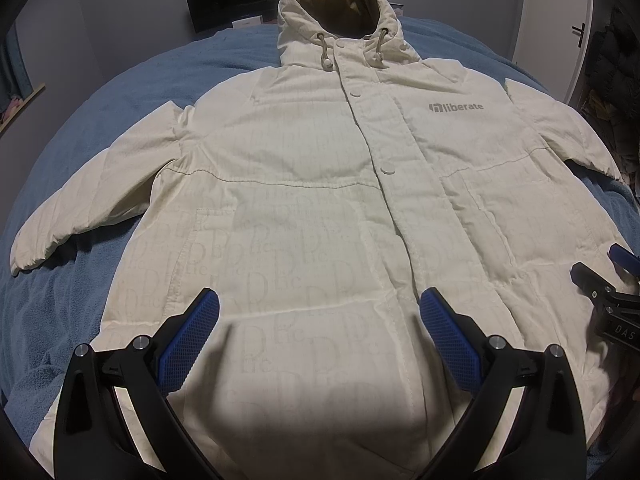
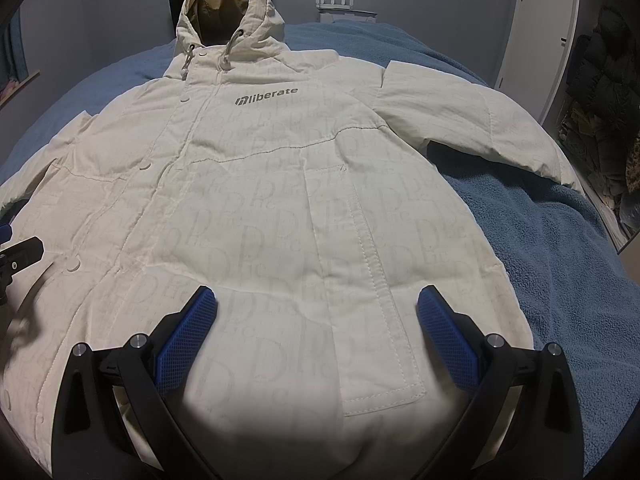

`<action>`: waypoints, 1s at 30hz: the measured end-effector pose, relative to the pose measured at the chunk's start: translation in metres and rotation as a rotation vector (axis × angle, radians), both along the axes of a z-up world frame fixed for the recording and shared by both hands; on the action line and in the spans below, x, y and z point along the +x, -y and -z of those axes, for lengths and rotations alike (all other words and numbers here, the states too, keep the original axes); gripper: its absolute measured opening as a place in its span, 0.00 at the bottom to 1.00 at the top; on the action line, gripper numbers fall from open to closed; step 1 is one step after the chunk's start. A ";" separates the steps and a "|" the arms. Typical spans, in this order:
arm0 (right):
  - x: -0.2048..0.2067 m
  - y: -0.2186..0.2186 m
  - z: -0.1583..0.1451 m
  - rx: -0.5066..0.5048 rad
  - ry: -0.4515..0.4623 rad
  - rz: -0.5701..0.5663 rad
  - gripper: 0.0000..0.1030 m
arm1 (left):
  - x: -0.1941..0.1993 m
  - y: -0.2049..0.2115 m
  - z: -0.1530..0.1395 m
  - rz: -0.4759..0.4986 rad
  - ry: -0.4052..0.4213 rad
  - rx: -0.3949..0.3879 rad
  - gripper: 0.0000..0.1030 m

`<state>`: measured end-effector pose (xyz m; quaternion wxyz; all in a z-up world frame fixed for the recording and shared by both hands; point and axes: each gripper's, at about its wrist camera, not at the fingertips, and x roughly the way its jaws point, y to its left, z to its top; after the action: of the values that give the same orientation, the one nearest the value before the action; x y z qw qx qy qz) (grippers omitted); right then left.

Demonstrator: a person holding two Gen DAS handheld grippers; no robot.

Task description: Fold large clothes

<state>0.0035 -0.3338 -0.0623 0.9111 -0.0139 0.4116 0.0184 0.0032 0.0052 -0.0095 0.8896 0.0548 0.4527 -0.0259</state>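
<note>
Jacket (image 1: 320, 184) lies flat, front up, across the blue blanket (image 1: 80, 280), and with my left gripper (image 1: 320, 312) and right gripper (image 2: 316, 308) both spread wide and empty above its hem, I'd pinch a sleeve cuff first.

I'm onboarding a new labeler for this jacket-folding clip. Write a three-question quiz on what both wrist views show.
1. True or false: the left claw grips the white hooded jacket.
2. Which word is printed on the chest logo? A) liberate B) explore C) summit
3. Fill in: the jacket lies front up, sleeves spread, on a ____ blanket.

Key
1. False: both it and the right claw hang open above the lower front, holding nothing.
2. A
3. blue
</note>
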 end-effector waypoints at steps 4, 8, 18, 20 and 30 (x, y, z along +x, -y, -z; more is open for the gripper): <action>0.000 0.000 0.000 -0.001 0.000 0.000 0.94 | 0.000 0.000 0.001 0.000 -0.001 0.000 0.94; 0.000 0.000 0.000 -0.001 0.000 0.000 0.94 | 0.000 0.000 0.000 0.000 -0.002 0.000 0.94; 0.000 -0.001 0.001 -0.002 -0.001 0.000 0.94 | 0.000 0.000 0.004 -0.001 -0.004 -0.002 0.94; 0.000 -0.001 0.001 -0.002 -0.001 0.000 0.94 | 0.000 0.000 0.005 -0.001 -0.005 -0.001 0.94; 0.000 -0.001 0.001 -0.003 -0.002 0.000 0.94 | -0.001 0.000 0.005 -0.001 -0.006 -0.001 0.94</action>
<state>0.0038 -0.3332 -0.0637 0.9106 -0.0150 0.4126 0.0177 0.0026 0.0056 -0.0149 0.8882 0.0543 0.4555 -0.0258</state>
